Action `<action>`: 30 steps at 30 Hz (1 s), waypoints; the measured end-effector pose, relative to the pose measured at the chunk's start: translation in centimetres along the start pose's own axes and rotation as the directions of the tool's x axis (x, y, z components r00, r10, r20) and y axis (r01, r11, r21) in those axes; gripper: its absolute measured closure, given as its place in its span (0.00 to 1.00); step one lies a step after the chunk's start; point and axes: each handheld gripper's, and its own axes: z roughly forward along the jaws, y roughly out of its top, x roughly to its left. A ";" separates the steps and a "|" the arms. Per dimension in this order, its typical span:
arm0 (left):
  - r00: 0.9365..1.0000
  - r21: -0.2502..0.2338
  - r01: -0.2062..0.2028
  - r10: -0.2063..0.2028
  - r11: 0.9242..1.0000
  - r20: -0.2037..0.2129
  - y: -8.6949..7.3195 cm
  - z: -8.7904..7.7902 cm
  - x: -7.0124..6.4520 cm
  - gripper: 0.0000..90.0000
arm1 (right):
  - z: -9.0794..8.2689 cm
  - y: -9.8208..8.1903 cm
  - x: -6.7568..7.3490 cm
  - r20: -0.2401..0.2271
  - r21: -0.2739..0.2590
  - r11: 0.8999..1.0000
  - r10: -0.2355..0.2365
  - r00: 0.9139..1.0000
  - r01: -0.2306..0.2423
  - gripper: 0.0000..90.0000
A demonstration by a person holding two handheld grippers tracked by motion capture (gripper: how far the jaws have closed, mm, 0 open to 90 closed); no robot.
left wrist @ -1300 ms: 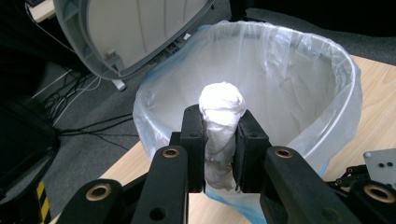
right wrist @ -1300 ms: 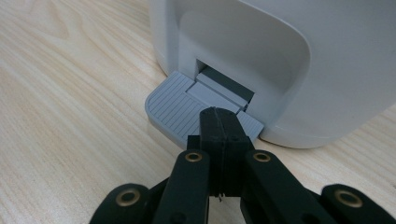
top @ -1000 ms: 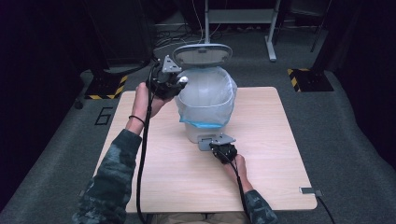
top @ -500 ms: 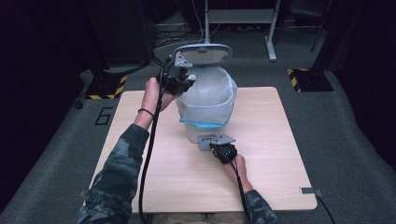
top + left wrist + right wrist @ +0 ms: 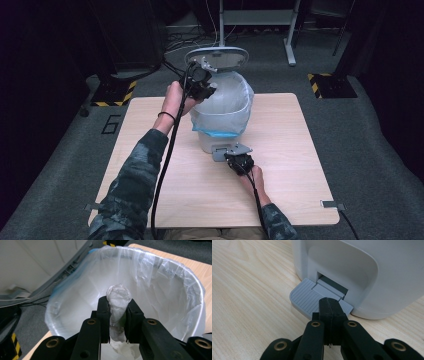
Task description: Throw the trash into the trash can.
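Halfway there: right gripper, jaws closed, pressing the bin pedal, lid up. Left gripper clamped on crumpled wad, poised over lined bin; dropping left.

You work at a square light-wood table in mid-frame, standing on grey carpet floor. A grey metal desk frame stands top centre, and yellow-black striped floor markers sit at right and left, with dark surroundings.
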 end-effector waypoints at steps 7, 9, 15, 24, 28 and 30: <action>1.000 0.049 0.008 -0.010 0.999 0.024 0.5 1.6 -0.2 0.85 | 0.0 0.0 -0.1 -0.006 -0.002 1.000 -0.004 1.000 0.004 1.00; 0.999 0.057 0.013 -0.015 0.998 0.032 0.6 1.9 -0.4 0.85 | 0.0 0.0 -0.1 -0.007 -0.003 1.000 -0.004 1.000 0.004 1.00; 0.999 0.084 0.025 -0.028 0.996 0.040 0.7 3.1 -0.7 0.84 | 0.0 0.0 -0.1 -0.006 -0.003 1.000 -0.004 1.000 0.004 1.00; 0.999 0.112 0.024 -0.028 0.993 0.035 0.5 4.2 -0.6 0.83 | 0.0 0.0 -0.1 -0.008 -0.002 1.000 -0.003 1.000 0.003 1.00; 0.999 0.119 0.037 -0.041 0.992 0.033 0.5 4.6 -0.4 0.83 | 0.0 0.0 0.0 -0.004 0.001 1.000 -0.002 1.000 0.002 1.00; 0.998 0.125 0.043 -0.047 0.991 0.035 0.4 4.7 -0.3 0.83 | 0.0 0.0 -0.1 0.000 -0.003 1.000 -0.005 1.000 0.005 1.00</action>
